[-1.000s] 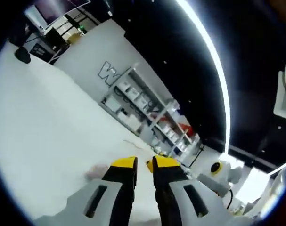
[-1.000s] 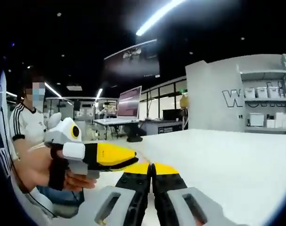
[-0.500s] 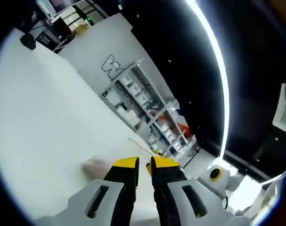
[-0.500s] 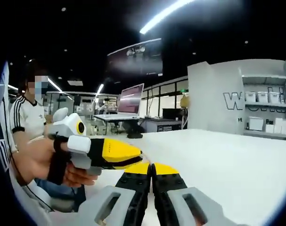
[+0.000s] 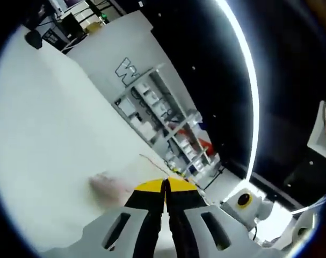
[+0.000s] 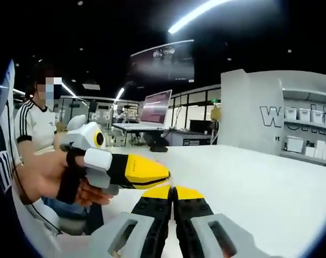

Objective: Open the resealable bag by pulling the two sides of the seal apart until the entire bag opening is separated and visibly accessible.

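Your left gripper [image 5: 164, 185] and right gripper [image 6: 172, 192] both sit with jaws pressed together over the white bench [image 5: 50, 140], gripping nothing you can make out, while a faint pinkish blur [image 5: 106, 184], perhaps the resealable bag, lies beside the left tips.

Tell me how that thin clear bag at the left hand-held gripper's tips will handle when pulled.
Probably floppy and very light: the bag reads as just a faint thin edge above the white table. Likely slippery, being clear film, so the left hand-held gripper, jaws together, might lose it.
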